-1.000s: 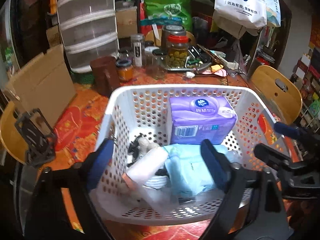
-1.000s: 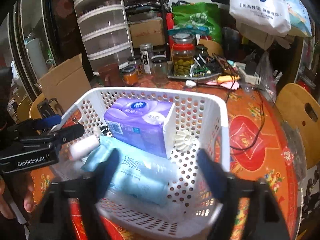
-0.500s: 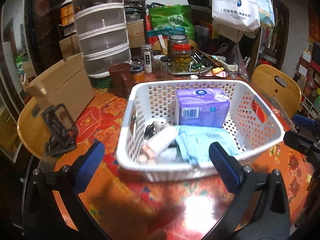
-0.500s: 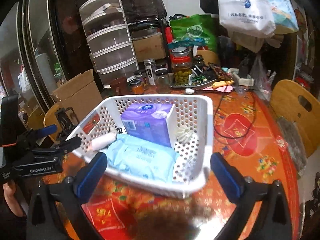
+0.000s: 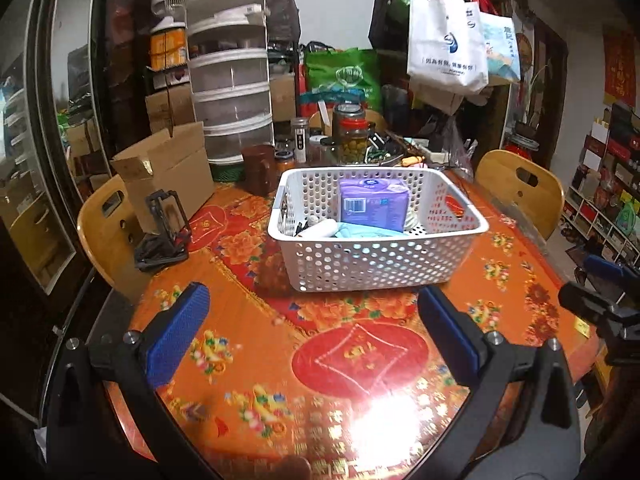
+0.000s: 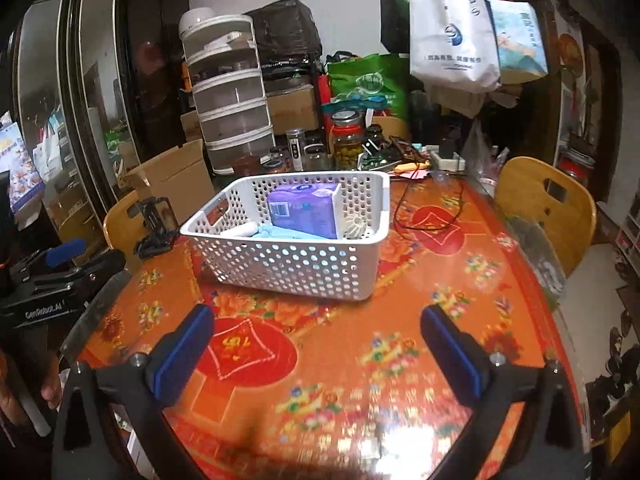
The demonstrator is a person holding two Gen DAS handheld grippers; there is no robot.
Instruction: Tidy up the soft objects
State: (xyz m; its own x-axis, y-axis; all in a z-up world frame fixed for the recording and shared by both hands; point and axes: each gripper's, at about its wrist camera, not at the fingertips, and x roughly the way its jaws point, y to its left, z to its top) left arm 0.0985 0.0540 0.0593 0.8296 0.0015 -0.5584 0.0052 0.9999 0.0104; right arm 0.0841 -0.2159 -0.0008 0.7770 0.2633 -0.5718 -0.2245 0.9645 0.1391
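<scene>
A white perforated basket point(image 5: 376, 264) stands on the orange patterned table point(image 5: 320, 360); it also shows in the right wrist view point(image 6: 296, 264). Inside it are a purple tissue pack point(image 5: 372, 204) point(image 6: 300, 210), a light blue soft pack point(image 5: 360, 231) point(image 6: 284, 233) and a white roll point(image 5: 318, 227). My left gripper point(image 5: 312, 328) is open and empty, well back from the basket above the table's near part. My right gripper point(image 6: 320, 344) is open and empty, also back from the basket. Each gripper shows at the edge of the other's view.
A cardboard box point(image 5: 168, 168), a black stand point(image 5: 164, 220), a brown mug point(image 5: 258, 168), jars point(image 5: 352, 132) and stacked drawers point(image 5: 230, 92) crowd the table's far side. Wooden chairs stand at the left point(image 5: 108, 224) and right point(image 5: 520, 188). A black cable point(image 6: 428, 216) lies right of the basket.
Both grippers have pulled back and up from over the basket to the table's near side. They stayed open and empty. The basket's contents have not moved.
</scene>
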